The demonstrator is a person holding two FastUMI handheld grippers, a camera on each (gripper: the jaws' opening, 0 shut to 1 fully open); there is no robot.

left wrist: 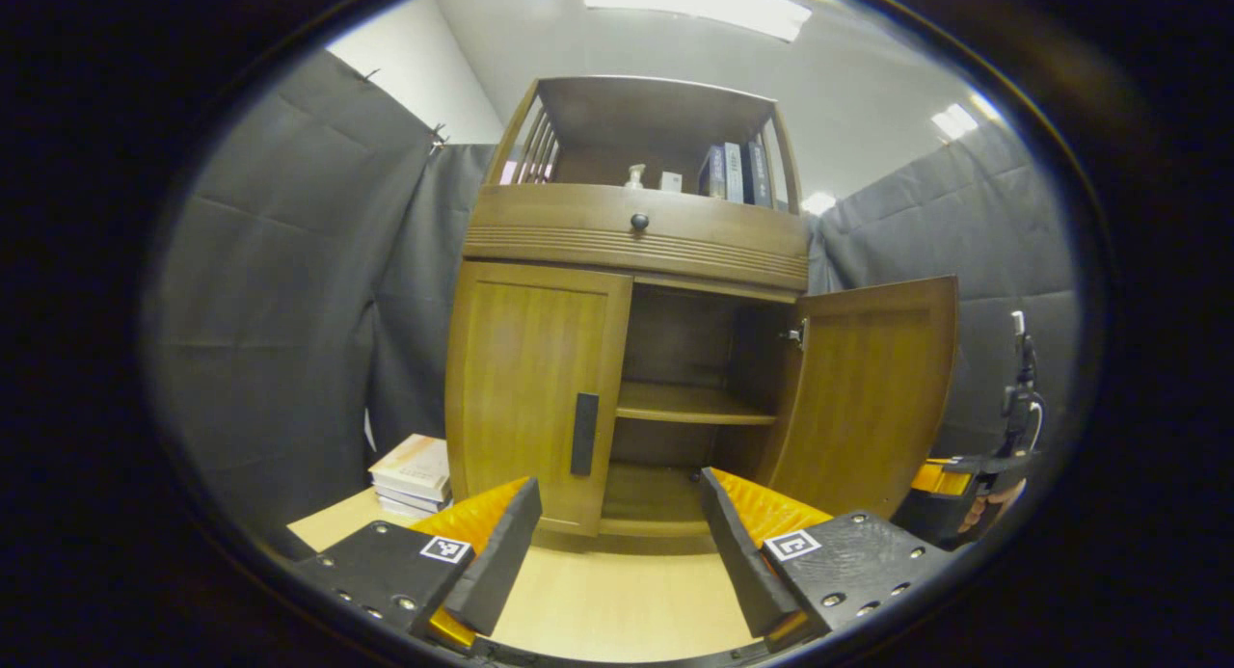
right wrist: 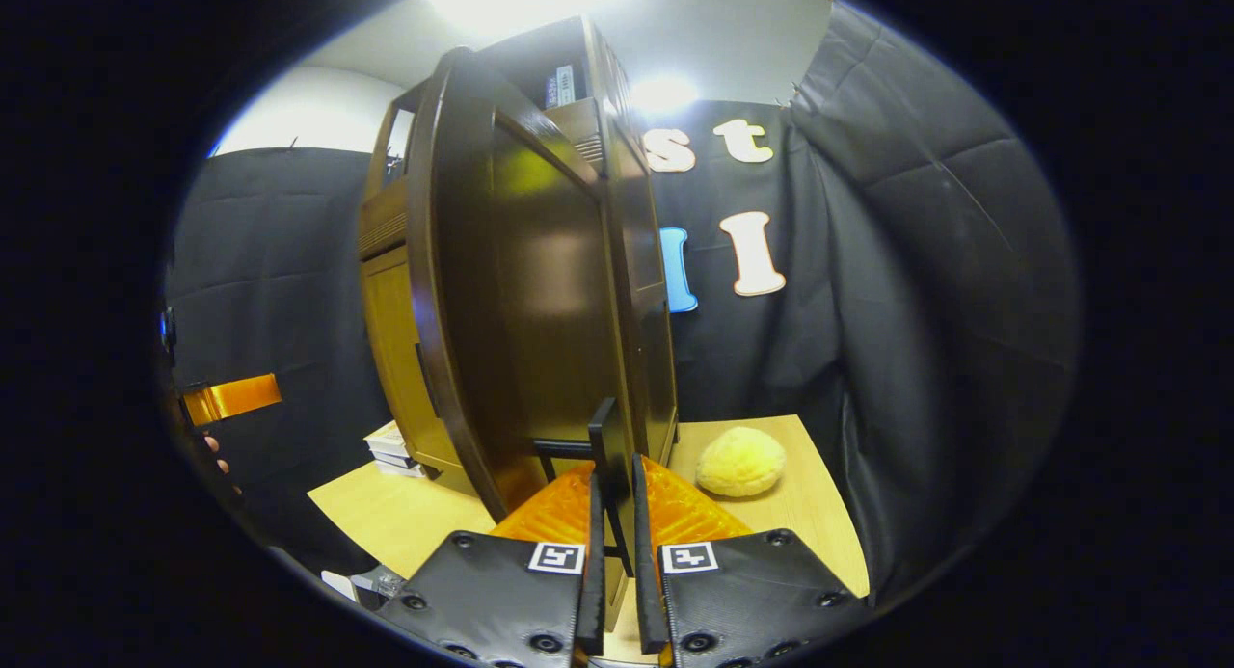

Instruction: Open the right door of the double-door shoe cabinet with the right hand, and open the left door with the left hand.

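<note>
The brown wooden double-door shoe cabinet (left wrist: 636, 302) stands on a pale wooden tabletop (left wrist: 617, 601), with an open shelf of books above a drawer with a dark round knob (left wrist: 639, 222). In the left gripper view its right door (left wrist: 872, 388) is swung wide, showing two bare inner shelves, while the left door (left wrist: 525, 398) sits closed, its dark vertical bar handle (left wrist: 583, 434) near the inner edge.

The right gripper (right wrist: 615, 514) has its two fingers pressed together on the dark handle of the right door (right wrist: 609, 446), which juts from the open panel just ahead of it. The left gripper (left wrist: 617, 543) hangs with its jaws spread and nothing between them, aimed at the cabinet's lower middle, short of the left handle. So the right half of the job looks done and the left half not yet begun.

The risk lies on both sides. If the right gripper pulls the door further, the hinges may bind and drag the cabinet across the table. The left gripper must move left to meet its handle; closing too early would pinch air or scrape the door face. A stack of pale books (left wrist: 415, 475) lies on the table to the left of the cabinet, possibly in the arc of the left door, though the fisheye makes that hard to judge. A yellow fuzzy ball (right wrist: 740, 463) rests to the right of the cabinet.
</note>
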